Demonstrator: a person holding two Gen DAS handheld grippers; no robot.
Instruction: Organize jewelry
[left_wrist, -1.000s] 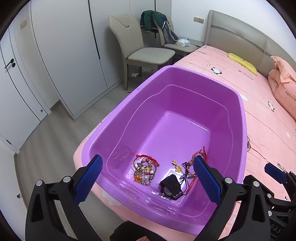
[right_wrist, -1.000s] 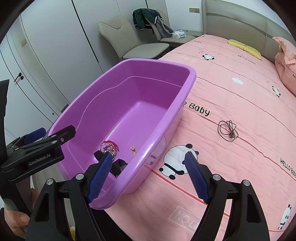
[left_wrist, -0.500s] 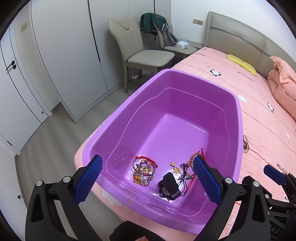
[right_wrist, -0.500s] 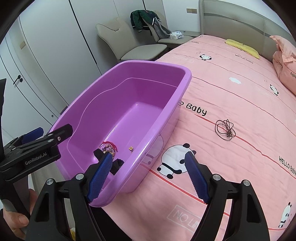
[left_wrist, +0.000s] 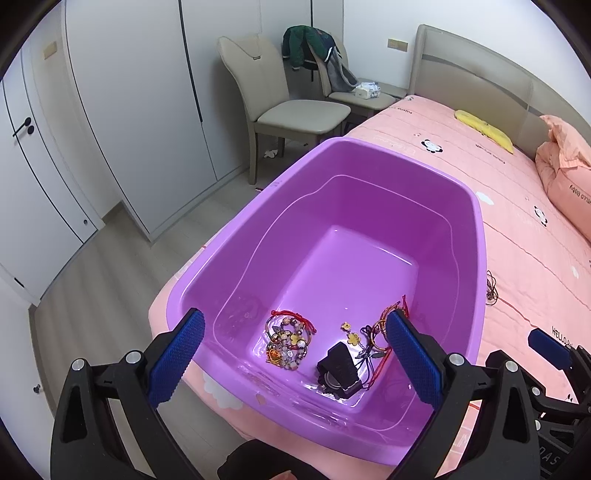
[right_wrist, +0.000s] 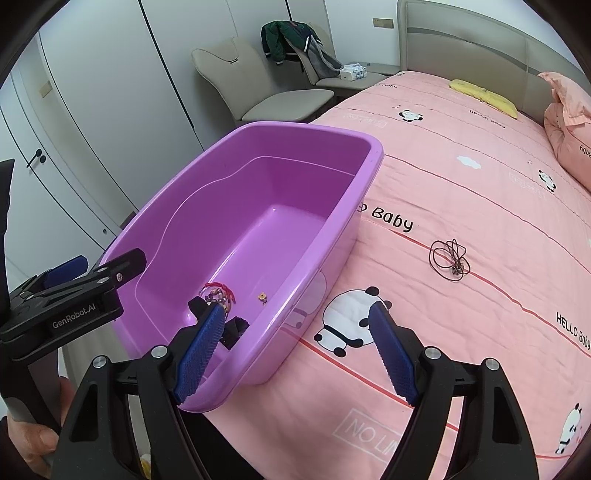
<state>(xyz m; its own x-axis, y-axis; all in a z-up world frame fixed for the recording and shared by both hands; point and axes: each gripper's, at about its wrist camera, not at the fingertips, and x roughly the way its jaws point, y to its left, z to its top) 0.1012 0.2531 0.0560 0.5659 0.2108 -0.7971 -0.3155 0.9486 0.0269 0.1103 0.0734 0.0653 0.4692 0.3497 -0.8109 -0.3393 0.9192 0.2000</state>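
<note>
In the left wrist view, most of the jewelry is judged to be gathered already. A purple tub (left_wrist: 476, 236) is set on the pink bed (left_wrist: 517, 229), and its near end holds a heap of beaded bracelets (left_wrist: 290, 341) with a red cord, two small yellow flower charms (left_wrist: 350, 332), a tangle of bangles and cords (left_wrist: 380, 332) and a small black pouch (left_wrist: 340, 371). The rest of the tub floor is bare. The left tongs (left_wrist: 295, 363) are held spread wide above that end, with nothing gripped between the blue pads.

In the right wrist view, one piece is seen to be left outside: a dark cord necklace (right_wrist: 448, 258), coiled on the bedcover well apart from the tub's wall (right_wrist: 325, 236). The right tongs (right_wrist: 297, 354) are likewise released and empty, straddling the tub's near rim, with the necklace beyond them. Collecting that necklace and placing it in the tub is judged to be what remains.
</note>
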